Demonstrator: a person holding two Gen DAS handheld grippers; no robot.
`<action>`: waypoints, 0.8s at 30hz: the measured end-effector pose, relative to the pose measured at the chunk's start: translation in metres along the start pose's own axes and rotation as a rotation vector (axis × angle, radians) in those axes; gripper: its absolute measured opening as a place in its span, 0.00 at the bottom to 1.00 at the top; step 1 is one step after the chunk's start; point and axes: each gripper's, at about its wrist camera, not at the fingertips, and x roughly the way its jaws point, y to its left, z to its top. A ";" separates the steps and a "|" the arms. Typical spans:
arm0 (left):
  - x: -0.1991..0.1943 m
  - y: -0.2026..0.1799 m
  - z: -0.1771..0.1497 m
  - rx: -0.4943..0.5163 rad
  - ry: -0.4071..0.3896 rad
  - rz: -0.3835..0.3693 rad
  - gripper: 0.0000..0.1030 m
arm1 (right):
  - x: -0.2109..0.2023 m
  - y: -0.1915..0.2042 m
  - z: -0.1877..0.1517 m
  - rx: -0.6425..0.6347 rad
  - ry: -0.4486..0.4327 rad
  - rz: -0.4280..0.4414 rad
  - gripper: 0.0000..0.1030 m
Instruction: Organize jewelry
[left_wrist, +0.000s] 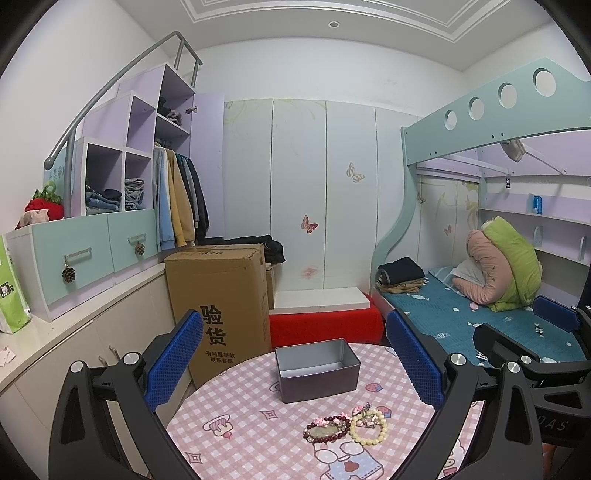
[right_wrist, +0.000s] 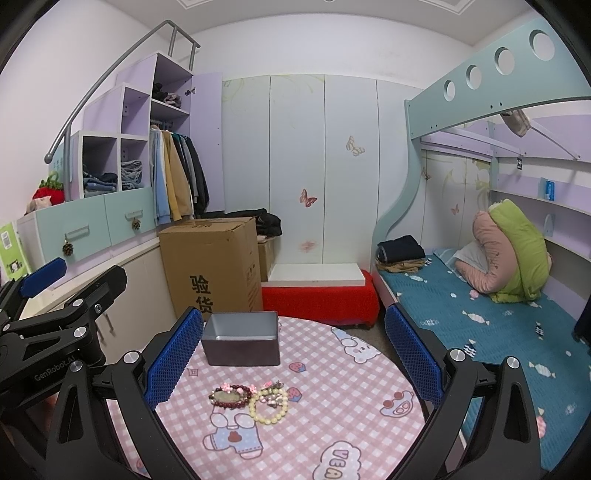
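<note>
Currently, both grippers are held above the near edge of a round table (left_wrist: 258, 398) covered in pink checked cloth. The left gripper (left_wrist: 293, 363) is seen with jaws spread wide and nothing between them; the right gripper (right_wrist: 291, 356) is likewise spread and empty.

Jewelry is found in a small cluster on the cloth: a dark red bead bracelet (left_wrist: 327, 428) with an oval pendant, touching a pale yellow bead bracelet (left_wrist: 369, 424) that carries small charms. The cluster's long axis is laid across the view, left to right. An open grey tin box (left_wrist: 317, 369) is set just beyond the cluster, mouth up, apparently empty.

From the left gripper the cluster is placed below and slightly right of centre. From the right gripper (right_wrist: 249, 402) it is placed below and left of centre. Neither is clearly nearer; the red bracelet is judged the left's natural pick, the yellow one the right's.

Nothing is seen between jaws and beads. The touching bracelets may be dragged together. A cardboard carton (left_wrist: 221, 295) and a bed (right_wrist: 480, 314) are noted well apart from the work.
</note>
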 end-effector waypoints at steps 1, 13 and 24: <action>0.000 0.000 0.000 0.000 0.001 0.000 0.93 | 0.000 0.000 0.000 -0.001 -0.001 -0.002 0.93; 0.003 -0.002 0.001 -0.003 0.013 -0.005 0.93 | 0.000 0.001 -0.002 -0.001 0.002 -0.001 0.93; 0.006 0.000 -0.004 -0.002 0.021 -0.006 0.93 | -0.001 0.001 -0.002 -0.001 0.005 0.000 0.93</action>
